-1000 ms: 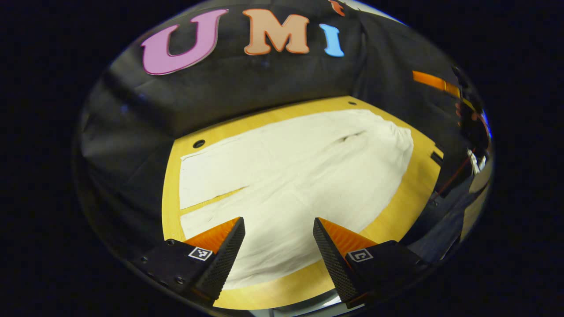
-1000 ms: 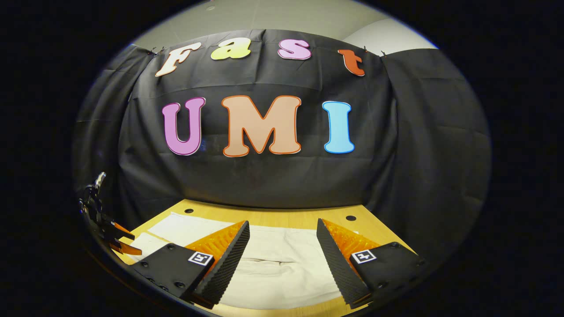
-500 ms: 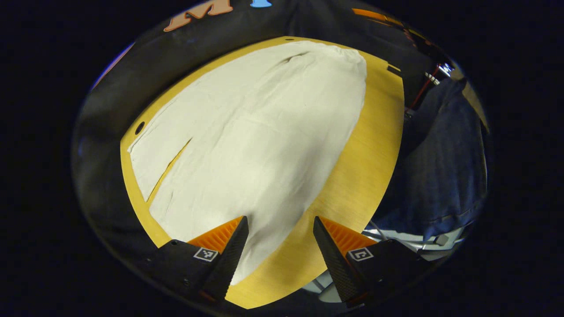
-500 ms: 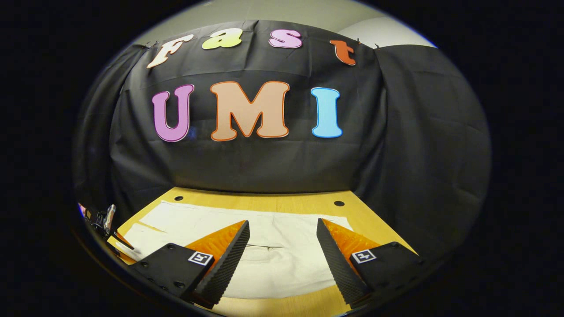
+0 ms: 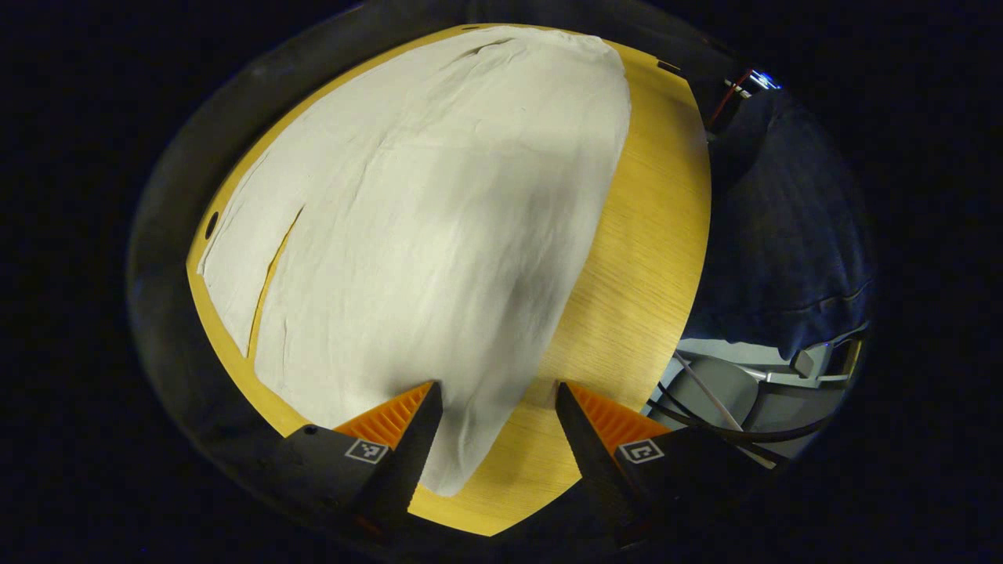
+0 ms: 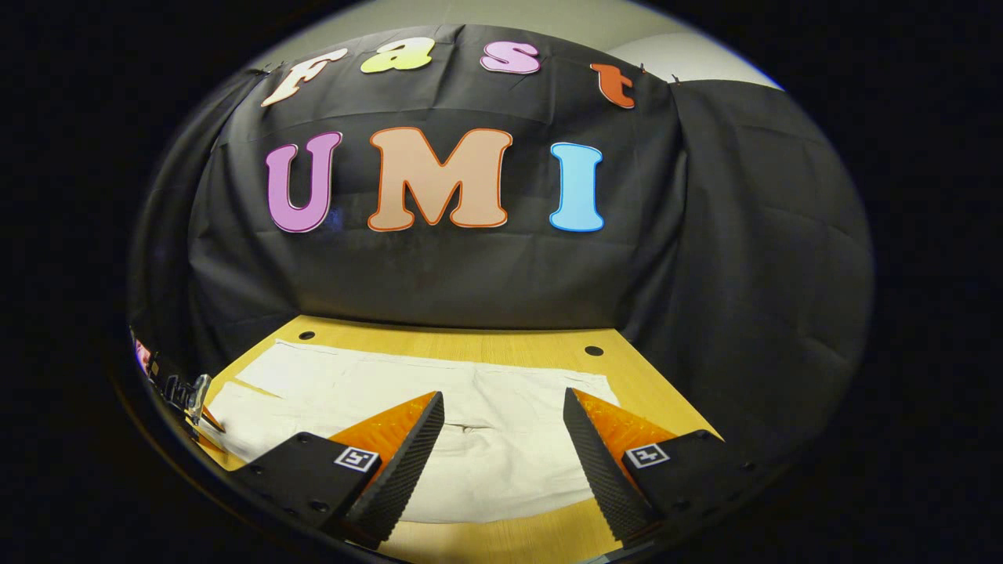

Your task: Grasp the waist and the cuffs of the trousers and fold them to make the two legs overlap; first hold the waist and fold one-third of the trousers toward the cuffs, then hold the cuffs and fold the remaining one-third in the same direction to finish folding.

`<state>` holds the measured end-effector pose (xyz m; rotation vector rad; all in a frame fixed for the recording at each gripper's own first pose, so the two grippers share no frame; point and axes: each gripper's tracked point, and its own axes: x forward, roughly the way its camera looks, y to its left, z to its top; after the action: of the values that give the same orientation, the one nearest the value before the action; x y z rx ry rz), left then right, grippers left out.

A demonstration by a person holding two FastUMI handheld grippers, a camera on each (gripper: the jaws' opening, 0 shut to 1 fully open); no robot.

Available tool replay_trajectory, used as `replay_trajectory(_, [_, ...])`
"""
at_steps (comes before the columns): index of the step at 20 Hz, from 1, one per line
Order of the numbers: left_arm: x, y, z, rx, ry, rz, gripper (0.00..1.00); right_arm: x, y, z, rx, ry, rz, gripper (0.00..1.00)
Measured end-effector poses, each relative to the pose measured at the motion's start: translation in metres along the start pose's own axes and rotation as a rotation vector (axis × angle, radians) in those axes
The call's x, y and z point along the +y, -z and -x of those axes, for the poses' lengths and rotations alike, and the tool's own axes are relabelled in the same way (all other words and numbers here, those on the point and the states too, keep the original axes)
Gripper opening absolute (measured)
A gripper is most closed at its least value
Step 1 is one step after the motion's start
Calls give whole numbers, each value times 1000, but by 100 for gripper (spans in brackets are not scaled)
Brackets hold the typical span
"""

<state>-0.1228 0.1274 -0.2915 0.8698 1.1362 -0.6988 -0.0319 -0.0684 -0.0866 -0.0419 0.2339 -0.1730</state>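
Observation:
White trousers point(image 5: 439, 235) lie spread flat on a wooden table point(image 5: 642, 235), with a narrow gap between the two legs at the left. My left gripper point(image 5: 497, 389) is open and hangs above the near corner of the cuff end, which shows between its fingers. In the right gripper view the trousers point(image 6: 501, 454) stretch leftward from the waist end. My right gripper point(image 6: 501, 395) is open above that end, near the table's front edge point(image 6: 501, 540), and holds nothing. The left gripper point(image 6: 192, 399) shows small at the far left.
A person in dark blue clothing point(image 5: 783, 227) stands at the table's long side, with grey gear and cables point(image 5: 729, 392) below. The table top has small round holes point(image 6: 593, 350) near its back edge. Black cloth point(image 6: 470, 282) walls the booth behind the table.
My left gripper has tipped downward and moved in over the cuff corner, so the wall has left its view. The right gripper has shifted only slightly. Both stay open.

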Motion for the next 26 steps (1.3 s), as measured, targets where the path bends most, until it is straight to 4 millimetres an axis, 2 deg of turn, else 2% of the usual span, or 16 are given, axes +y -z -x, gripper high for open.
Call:
replay_trajectory(7, [4,2,-3,92,36,-67,89,7,15,-10,35,-26,-3,98])
replay_trajectory(9, [7,1,-4,111,38,-87,83,12,19,-16,46,-48,3,98])
replay_trajectory(13, [18,3,-4,150,36,-123,60,20,28,-29,76,-101,23,98])
replay_trajectory(18, [34,2,-6,169,13,-118,13,28,35,-45,101,-150,41,98])
replay_trajectory(20, [34,2,-7,168,17,-146,3,28,40,-49,114,-172,65,98])
replay_trajectory(23, [35,3,-6,186,25,-168,1,30,52,-60,156,-238,147,98])
replay_trajectory(26, [35,3,-7,194,38,-162,1,17,79,-70,233,-305,293,98])
